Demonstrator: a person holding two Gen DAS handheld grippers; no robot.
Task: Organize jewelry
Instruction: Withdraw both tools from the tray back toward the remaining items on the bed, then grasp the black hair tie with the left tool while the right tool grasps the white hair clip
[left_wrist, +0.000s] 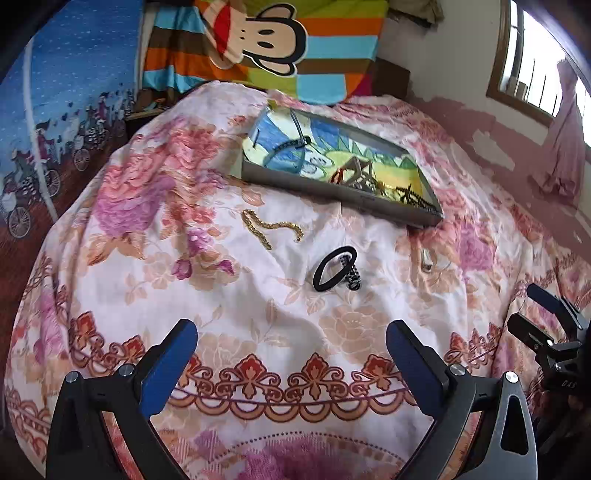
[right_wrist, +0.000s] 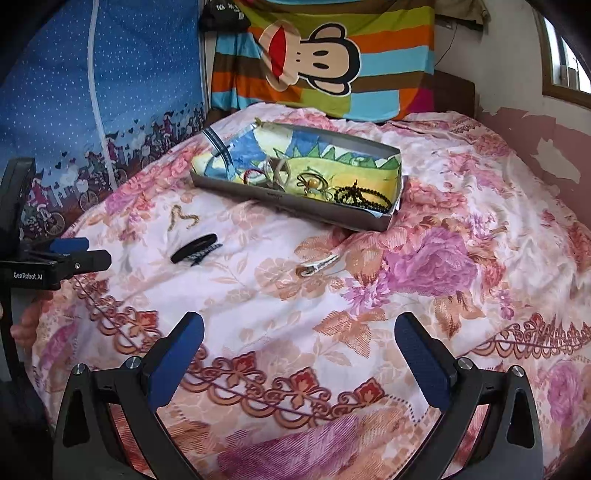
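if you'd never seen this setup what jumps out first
The big cartoon monkey blanket at the head of the bed, above the floral bedspread. Next, the shallow box with a bright drawing inside, jewelry piled at its right end. On the spread before it lie a gold chain and a black hair tie.

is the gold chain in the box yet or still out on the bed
Out: the gold chain lies on the bedspread, short of the box.
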